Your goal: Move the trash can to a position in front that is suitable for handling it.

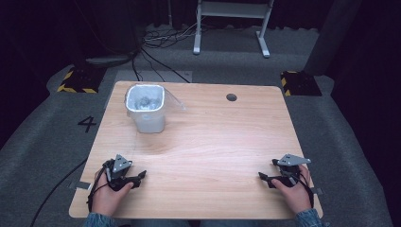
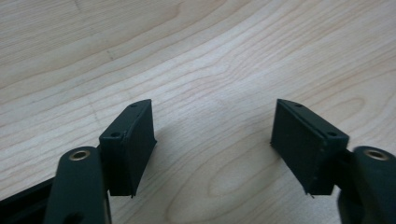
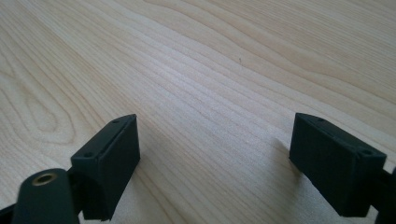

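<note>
left tongs (image 1: 140, 175): near-left on counter (image 1: 213, 142), jaws wide apart, nothing held | right tongs (image 1: 261, 176): near-right, jaws wide apart, nothing held | bin (image 1: 145, 108): far-left

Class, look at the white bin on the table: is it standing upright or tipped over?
Upright. The white bin rests on its base on the table, its open top facing up, with a clear liner and something crumpled inside.

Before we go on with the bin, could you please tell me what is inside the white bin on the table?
The white bin has a clear liner and holds pale, crumpled-looking material near its top; what it is, I cannot tell. Anything deeper is hidden by that material and the bin's walls.
</note>
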`<state>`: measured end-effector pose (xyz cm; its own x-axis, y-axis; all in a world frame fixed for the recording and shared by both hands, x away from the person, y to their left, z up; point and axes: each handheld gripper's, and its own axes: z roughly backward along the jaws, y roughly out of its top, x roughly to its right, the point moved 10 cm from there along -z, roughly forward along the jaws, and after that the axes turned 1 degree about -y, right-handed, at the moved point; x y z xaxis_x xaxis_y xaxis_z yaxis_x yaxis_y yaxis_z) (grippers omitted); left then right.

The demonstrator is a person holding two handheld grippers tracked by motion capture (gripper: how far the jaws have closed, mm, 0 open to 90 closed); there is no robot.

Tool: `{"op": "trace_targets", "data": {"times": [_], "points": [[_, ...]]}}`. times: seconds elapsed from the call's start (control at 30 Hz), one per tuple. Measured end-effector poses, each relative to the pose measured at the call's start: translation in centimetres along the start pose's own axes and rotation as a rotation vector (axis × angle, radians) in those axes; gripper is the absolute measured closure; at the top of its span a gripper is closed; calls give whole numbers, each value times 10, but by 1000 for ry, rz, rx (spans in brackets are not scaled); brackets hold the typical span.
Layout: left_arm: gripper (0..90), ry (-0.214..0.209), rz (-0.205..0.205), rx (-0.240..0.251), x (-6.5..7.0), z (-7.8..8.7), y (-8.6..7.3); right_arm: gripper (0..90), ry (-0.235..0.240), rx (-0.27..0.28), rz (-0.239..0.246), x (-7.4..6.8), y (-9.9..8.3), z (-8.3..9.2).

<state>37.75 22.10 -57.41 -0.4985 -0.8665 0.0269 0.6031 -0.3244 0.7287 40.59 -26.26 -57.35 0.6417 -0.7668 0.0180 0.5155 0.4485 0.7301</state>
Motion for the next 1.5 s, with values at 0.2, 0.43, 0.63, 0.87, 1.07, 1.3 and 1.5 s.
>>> {"op": "trace_targets", "data": {"times": [0.2,0.43,0.63,0.87,1.07,1.3,1.5], "points": [[229,11,9,-7,-6,-1,1,163,1,1,1,0,0,0],[293,23,36,60,-13,0,14,166,3,2,2,0,0,0],[299,16,45,103,-16,11,32,176,6,3,5,-1,0,0],[301,7,35,134,-18,23,54,180,7,3,6,-1,0,0],[299,6,64,198,-27,39,80,184,8,4,6,-1,0,0],[297,42,45,241,-40,49,105,194,10,7,9,-2,0,1],[275,78,-43,234,-52,49,122,214,11,10,14,-2,0,1]]}}
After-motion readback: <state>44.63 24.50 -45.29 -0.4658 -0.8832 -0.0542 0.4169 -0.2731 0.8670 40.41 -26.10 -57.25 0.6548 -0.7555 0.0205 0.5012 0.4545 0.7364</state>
